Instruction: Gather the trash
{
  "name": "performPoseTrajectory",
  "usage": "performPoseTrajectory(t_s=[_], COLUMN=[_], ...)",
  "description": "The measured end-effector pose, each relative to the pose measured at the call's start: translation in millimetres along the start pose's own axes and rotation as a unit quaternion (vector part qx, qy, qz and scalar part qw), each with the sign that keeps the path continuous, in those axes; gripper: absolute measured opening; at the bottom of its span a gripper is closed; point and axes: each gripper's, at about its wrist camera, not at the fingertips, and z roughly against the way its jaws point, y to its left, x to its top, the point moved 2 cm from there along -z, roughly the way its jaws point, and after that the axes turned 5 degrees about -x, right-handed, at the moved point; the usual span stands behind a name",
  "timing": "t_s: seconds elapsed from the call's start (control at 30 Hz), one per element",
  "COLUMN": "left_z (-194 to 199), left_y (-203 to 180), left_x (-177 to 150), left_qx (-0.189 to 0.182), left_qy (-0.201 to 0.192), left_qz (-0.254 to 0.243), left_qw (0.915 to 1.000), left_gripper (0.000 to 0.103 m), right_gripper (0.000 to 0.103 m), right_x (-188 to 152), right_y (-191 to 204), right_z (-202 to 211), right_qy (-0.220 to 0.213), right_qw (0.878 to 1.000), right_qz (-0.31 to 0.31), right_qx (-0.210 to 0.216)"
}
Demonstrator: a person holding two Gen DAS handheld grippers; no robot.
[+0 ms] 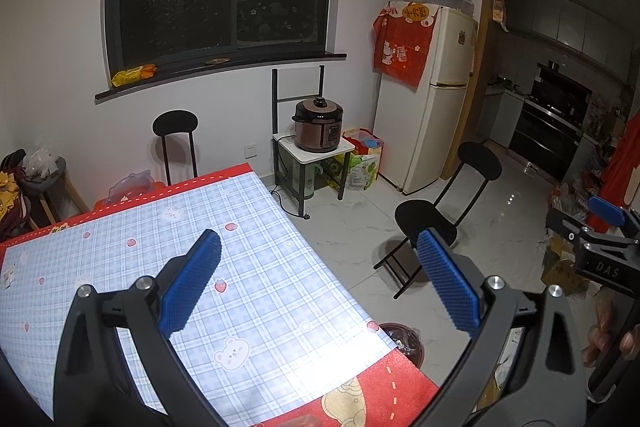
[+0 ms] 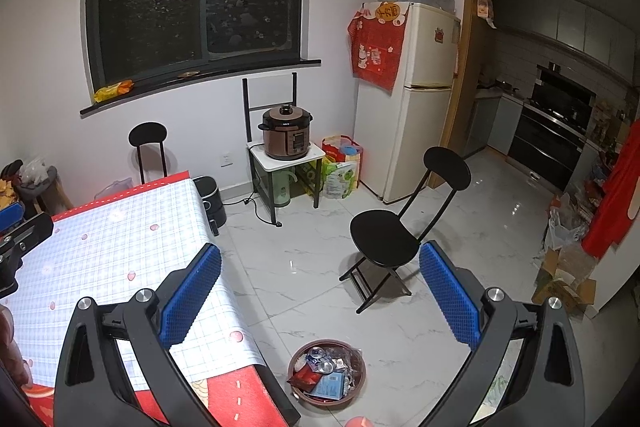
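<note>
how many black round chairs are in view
2. One chair stands against the wall behind the table, only its back showing. The other chair stands out on the tiled floor near the fridge. The table may hide more.

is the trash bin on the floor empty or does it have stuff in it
It has stuff in it. The right wrist view looks down into the round trash bin beside the table: wrappers, a crushed can and a blue packet.
</note>
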Motion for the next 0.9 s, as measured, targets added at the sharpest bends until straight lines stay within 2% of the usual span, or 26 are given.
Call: performPoseTrajectory(t_s=[0.9], left_z=[-12.6], left_y=[-17.1], left_x=[0.3], left_qx=[-0.016], left_qy=[0.011], left_qz=[-0.019], left_qw=[0.9996], left_gripper=[0.097], right_gripper=[0.097], right_x=[-1.2], right_y=[-16.9], right_z=[-4.0], right_qy=[0.010], right_qw=[1.000], right_qz=[-0.022], right_qx=[-0.019])
